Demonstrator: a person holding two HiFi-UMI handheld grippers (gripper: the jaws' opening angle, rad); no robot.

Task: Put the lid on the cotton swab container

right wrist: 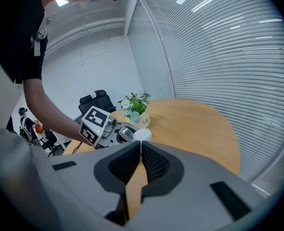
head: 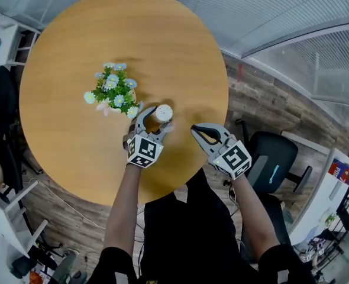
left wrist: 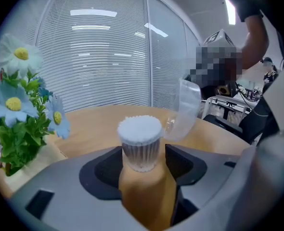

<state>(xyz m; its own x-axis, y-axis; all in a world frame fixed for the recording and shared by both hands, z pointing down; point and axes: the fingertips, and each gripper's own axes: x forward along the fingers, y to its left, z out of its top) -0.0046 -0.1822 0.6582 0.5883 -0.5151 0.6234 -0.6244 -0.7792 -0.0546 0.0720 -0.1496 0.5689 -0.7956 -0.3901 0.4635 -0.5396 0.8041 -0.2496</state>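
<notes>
The cotton swab container (head: 164, 112) stands upright on the round wooden table (head: 74, 52), uncovered, its white swab tips packed flush at the top. It serves as the fixed spot for everything else.

The left gripper (head: 156, 119) reaches in from the near side of the container, and its fingers (left wrist: 101, 168) stand apart with the container between them. A sliver of table shows between the container and the finger on its right, and the pads do not squeeze it.

The clear lid (left wrist: 184, 110) is up off the table, tilted, just to the right of the container and about level with its top, not yet over the swabs.

The right gripper (head: 196, 129) sits to the right of the container and slightly nearer the person. Its fingers (right wrist: 154, 162) are drawn almost together, leaving only a thin slit. They pinch the lid by its thin wall, though the clear plastic is hard to make out in the right gripper view.

A pot of blue and white flowers (head: 114, 93) stands just left of the container, close to but clear of the left gripper.
</notes>
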